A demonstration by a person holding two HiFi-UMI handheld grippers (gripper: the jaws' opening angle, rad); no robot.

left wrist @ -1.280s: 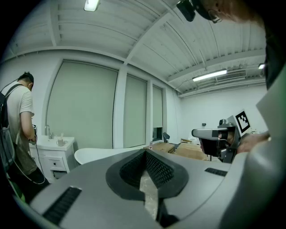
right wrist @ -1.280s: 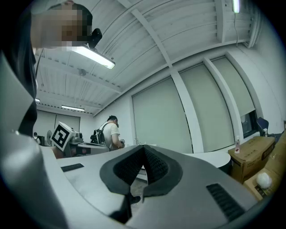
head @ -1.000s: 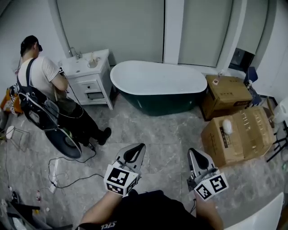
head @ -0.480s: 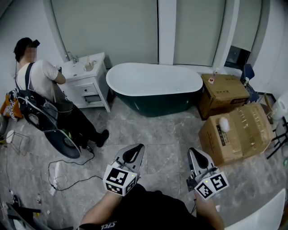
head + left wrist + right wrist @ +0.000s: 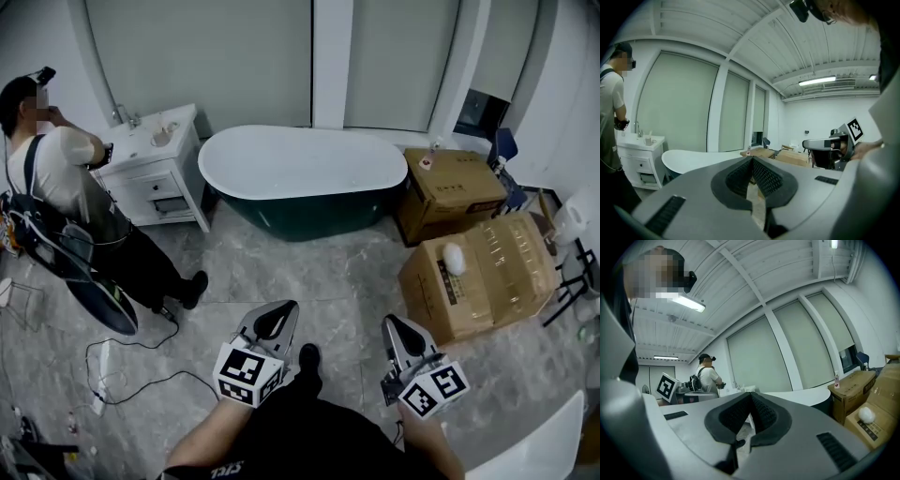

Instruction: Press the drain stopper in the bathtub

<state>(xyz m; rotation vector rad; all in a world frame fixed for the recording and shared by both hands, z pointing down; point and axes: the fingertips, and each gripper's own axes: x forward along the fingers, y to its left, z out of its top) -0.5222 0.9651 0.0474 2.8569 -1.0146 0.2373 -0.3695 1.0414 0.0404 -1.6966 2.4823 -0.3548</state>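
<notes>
The bathtub, white inside and dark green outside, stands across the room by the window wall. Its drain stopper is not visible from here. My left gripper and right gripper are held low in front of me, well short of the tub, both shut with nothing between the jaws. In the left gripper view the shut left gripper points over the tub's white rim. From the right gripper view, the right gripper shows the tub rim behind it.
A person stands at a white vanity left of the tub. Two cardboard boxes sit right of it. Cables lie on the marble floor at the left. A white panel is at the lower right.
The view has shifted: tub, vanity and boxes have slid left in frame. The person at the vanity has raised a hand to the head. Both grippers stay shut and low.
</notes>
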